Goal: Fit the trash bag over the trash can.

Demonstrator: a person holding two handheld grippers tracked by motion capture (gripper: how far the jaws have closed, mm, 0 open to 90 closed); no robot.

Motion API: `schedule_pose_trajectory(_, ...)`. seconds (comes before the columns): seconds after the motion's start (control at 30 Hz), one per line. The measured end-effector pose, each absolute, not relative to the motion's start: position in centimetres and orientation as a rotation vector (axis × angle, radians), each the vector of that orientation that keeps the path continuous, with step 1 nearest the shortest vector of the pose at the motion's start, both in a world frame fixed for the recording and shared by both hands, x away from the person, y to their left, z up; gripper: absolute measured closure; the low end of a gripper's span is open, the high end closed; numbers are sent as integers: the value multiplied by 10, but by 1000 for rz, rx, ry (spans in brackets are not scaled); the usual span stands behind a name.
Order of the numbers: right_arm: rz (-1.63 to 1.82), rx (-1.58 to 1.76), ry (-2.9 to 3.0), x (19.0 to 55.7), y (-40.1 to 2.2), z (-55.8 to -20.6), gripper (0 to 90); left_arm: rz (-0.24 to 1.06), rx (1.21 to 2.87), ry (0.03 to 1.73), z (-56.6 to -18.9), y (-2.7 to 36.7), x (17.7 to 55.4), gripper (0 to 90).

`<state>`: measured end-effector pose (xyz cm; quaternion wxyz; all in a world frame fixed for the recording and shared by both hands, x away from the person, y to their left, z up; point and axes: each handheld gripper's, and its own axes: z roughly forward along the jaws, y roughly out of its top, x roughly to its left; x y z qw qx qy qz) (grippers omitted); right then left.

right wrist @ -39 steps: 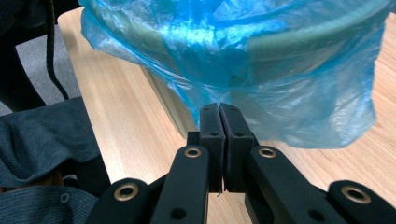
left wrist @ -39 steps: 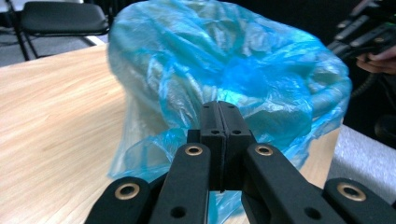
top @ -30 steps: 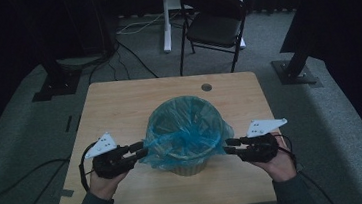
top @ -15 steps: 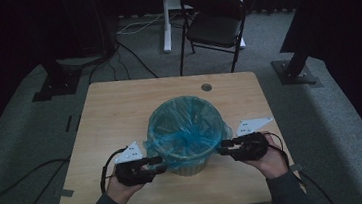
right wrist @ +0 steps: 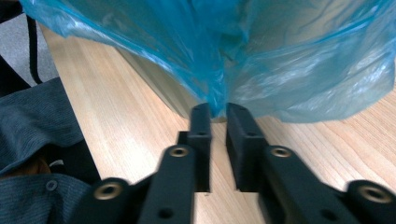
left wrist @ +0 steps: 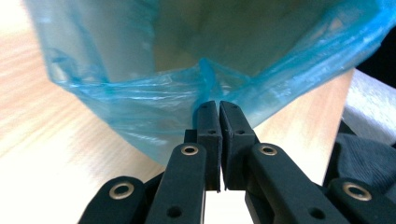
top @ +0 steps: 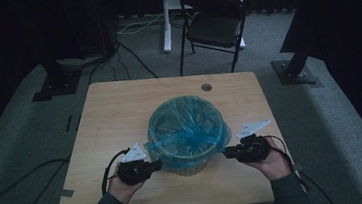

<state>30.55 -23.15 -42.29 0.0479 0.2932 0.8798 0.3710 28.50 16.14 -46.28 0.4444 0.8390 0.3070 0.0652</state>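
A pale bin (top: pixel 191 168) lined with a blue plastic bag (top: pixel 186 126) stands mid-table, the bag's hem folded down over the rim. My left gripper (top: pixel 157 163) is at the bin's near-left side; its jaws have just been closing and stand shut, pinching the bag's hem (left wrist: pixel 140 107) at my left gripper's tips (left wrist: pixel 218 105). My right gripper (top: pixel 226 152) is at the bin's right side. Its jaws have also just been closing; a narrow gap remains, and a bunched fold of the bag (right wrist: pixel 280 60) is nipped at my right gripper's tips (right wrist: pixel 218 109).
The wooden table (top: pixel 120 113) has a small round hole (top: pixel 206 87) at the back. A black folding chair (top: pixel 217 25) stands behind it. Cables (top: pixel 16 188) lie on the grey floor at the left, and dark stand bases (top: pixel 294 71) flank the table.
Both grippers have dropped from beside the bin's rim to the bag's hanging hem. The left came toward the near side and inward; the right edged inward. Both jaw pairs narrowed onto the film.
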Motion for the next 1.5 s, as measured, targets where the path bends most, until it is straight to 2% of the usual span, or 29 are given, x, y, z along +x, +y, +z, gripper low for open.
schedule_pose_trajectory(0.2,1219,926,2595,304,-248,-409,698,248,1963,739,-447,176,277,719)
schedule_pose_trajectory(0.37,1235,956,2511,308,-249,-399,590,294,1896,722,-437,183,272,646)
schedule_pose_trajectory(0.63,1230,1022,2484,330,-231,-399,502,354,1863,752,-432,189,274,632)
schedule_pose_trajectory(0.7,1206,1036,2514,336,-226,-404,535,360,1861,759,-431,190,277,624)
schedule_pose_trajectory(0.87,1169,1084,2588,350,-221,-419,774,378,1869,771,-428,189,285,616)
schedule_pose_trajectory(0.93,1145,1110,2612,353,-221,-426,830,373,1875,778,-429,188,288,618)
schedule_pose_trajectory(1.3,1035,1236,2638,348,-236,-448,824,339,1918,799,-438,181,289,631)
schedule_pose_trajectory(1.5,1068,1227,2655,338,-240,-445,830,306,1902,777,-434,184,279,610)
